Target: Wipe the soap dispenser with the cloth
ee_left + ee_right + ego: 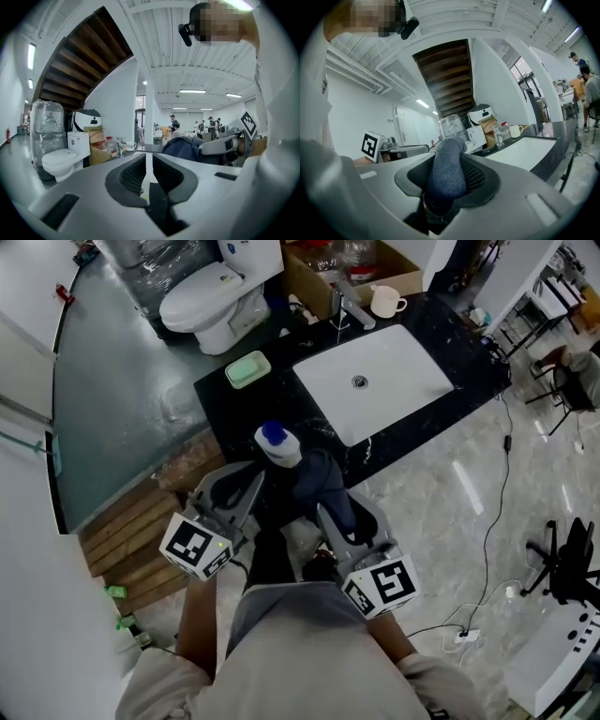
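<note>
The soap dispenser [278, 444], white with a blue cap, stands on the near edge of the black counter [225, 404]. My left gripper [251, 486] sits just short of it, low and to its left. Its jaws are shut [149, 161] with nothing held. The dispenser does not show in the left gripper view. My right gripper [324, 505] is shut on a dark blue cloth [319, 479], which bulges out between the pads [445, 171]. The cloth hangs close to the dispenser's right side, and I cannot tell whether they touch. The left gripper view also shows the cloth [183, 147] with the right gripper [225, 145].
A white sink basin [375, 376] is set into the counter, with a faucet [352, 307], a mug [384, 301] and a green soap dish [247, 368]. A toilet [211, 301] and a cardboard box [309, 282] stand behind. Wooden slats [131, 540] lie at my left, cables [497, 521] on the floor right.
</note>
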Demonstrator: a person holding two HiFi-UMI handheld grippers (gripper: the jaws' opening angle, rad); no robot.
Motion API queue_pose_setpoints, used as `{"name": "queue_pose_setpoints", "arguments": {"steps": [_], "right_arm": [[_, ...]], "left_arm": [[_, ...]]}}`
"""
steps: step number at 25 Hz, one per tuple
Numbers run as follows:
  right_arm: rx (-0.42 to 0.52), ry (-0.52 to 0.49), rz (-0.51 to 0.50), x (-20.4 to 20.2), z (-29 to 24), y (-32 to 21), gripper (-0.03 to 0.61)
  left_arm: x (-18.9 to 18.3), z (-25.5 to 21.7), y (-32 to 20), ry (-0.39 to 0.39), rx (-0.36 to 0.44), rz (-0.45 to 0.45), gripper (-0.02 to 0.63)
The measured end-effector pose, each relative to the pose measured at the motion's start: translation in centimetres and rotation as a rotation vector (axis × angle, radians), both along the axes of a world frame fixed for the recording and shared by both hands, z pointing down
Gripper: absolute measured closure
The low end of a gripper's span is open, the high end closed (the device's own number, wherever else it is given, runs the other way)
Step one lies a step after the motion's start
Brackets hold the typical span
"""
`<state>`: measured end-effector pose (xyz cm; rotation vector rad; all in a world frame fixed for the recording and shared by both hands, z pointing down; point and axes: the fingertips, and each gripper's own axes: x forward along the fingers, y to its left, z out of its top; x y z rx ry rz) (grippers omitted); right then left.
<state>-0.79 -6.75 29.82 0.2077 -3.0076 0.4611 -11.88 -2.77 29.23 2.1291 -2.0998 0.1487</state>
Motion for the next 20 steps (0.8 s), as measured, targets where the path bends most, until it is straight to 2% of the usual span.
{"name": "queue_pose_setpoints", "arguments": {"steps": [2,5,11,17,20], "right_arm": [[-0.002,0.008,0.009,-1.0,0.3,0.1,0.435],[0.006,0.019,0.038,-2.5,0.3,0.0,0.436],[-0.012,0.090,0.177,-4.5,1.9,-0.7,0.434],[-0.022,0.158,0.312,-6.0,3.6,-0.9,0.434],[-0.027,0.169,0.370,-6.7,4.4,-1.1,0.434]], "left_arm": [[-1.8,1.0,-0.4,-0.023,-0.038,0.031,0.523],[-4.0,1.9,-1.4,-0.054,-0.079,0.105,0.477],[-4.9,4.7,-4.5,-0.114,-0.177,0.379,0.331],[-4.4,7.0,-6.2,-0.157,-0.241,0.634,0.318],[-3.9,8.1,-6.6,-0.146,-0.268,0.747,0.316]]}}
